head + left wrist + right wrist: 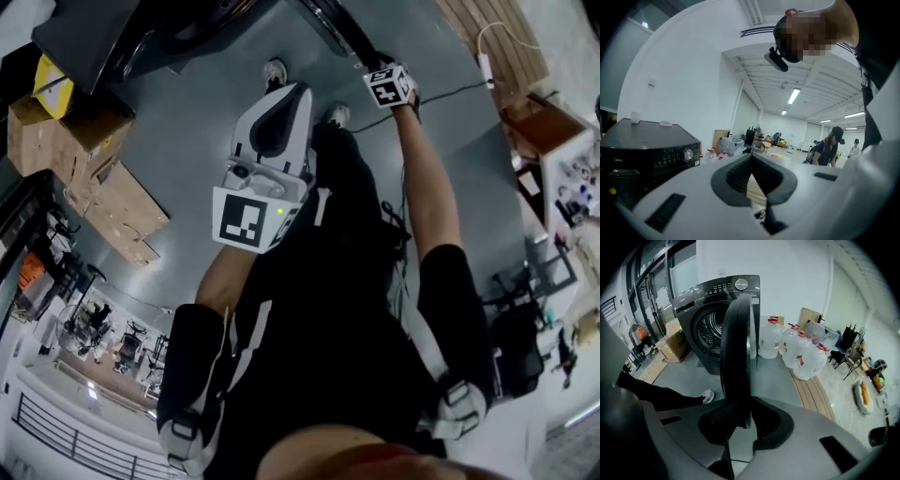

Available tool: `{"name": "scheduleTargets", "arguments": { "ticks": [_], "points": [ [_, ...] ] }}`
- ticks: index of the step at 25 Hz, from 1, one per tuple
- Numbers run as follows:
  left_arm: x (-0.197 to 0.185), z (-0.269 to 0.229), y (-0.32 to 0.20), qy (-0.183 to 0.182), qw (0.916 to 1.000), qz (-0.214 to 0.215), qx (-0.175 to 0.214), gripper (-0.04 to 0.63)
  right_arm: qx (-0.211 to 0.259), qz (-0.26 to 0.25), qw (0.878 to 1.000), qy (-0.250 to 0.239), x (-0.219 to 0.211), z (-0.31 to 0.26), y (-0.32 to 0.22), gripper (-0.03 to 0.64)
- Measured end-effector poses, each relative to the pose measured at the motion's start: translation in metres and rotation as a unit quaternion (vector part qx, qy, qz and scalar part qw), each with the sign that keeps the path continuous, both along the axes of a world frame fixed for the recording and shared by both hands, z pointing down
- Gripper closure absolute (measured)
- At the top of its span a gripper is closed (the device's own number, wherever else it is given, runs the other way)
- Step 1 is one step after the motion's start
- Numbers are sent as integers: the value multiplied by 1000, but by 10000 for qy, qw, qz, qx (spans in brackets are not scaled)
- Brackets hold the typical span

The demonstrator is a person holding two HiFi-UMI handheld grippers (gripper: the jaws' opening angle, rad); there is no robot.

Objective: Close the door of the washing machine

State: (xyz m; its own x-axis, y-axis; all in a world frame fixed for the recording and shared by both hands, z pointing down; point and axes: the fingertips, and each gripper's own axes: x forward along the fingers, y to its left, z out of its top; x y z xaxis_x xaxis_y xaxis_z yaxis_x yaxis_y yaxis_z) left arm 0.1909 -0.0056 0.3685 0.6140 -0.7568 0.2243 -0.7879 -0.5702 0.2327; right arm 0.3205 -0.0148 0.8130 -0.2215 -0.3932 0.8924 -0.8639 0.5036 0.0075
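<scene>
**A:** Black door (738,348) is standing wide open, edge-on to us, swung clear of the washing machine (717,296) and its drum (710,331).

**B:** We are clamping its rim in the right gripper (745,420). The left gripper (751,176) is hanging pinched together, empty. We are recommending one steady arc toward the drum, wrist following the hinge.

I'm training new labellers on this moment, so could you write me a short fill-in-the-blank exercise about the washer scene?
1. The washer's door stands ____.
2. The right claw is shut on the door's ____.
3. The left claw is shut and holds ____.

Missing words: open; edge; nothing.
</scene>
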Motion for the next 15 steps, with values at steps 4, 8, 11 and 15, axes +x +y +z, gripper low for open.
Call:
{"name": "scheduleTargets", "arguments": {
  "ticks": [4,8,11,15],
  "points": [
    [-24,-5,11,27,9998,-198,-10,589,-9,75,10000,-42,-19,-1,9,551],
    [-42,-5,20,96,9993,-352,-18,591,-110,96,9998,-142,-38,2,21,551],
    [-60,-4,23,176,9988,-466,-34,590,-142,167,9996,-180,-53,2,27,551],
    [-76,0,26,217,9984,-518,-63,589,-89,342,9992,-207,-65,2,31,551]
  ]
}}
